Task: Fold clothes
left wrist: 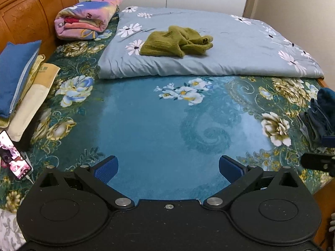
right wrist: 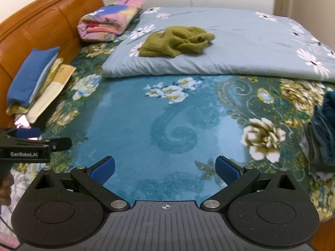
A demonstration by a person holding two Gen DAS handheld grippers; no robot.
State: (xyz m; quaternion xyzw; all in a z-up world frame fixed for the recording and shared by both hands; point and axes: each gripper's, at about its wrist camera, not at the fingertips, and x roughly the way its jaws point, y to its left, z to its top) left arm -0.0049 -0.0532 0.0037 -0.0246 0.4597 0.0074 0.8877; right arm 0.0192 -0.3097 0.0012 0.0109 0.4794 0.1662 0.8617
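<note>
Bed: one green sweater, two grippers

My two views are evenly and softly lit from overhead, with no hard shadows. A pale sheen lies on the teal bedspread just ahead of my fingers. The fisheye lens bends the headboard at the far left and darkens the corners. The right wrist view is slightly smeared, most at the olive sweater far ahead; the left wrist view is crisper.
</note>
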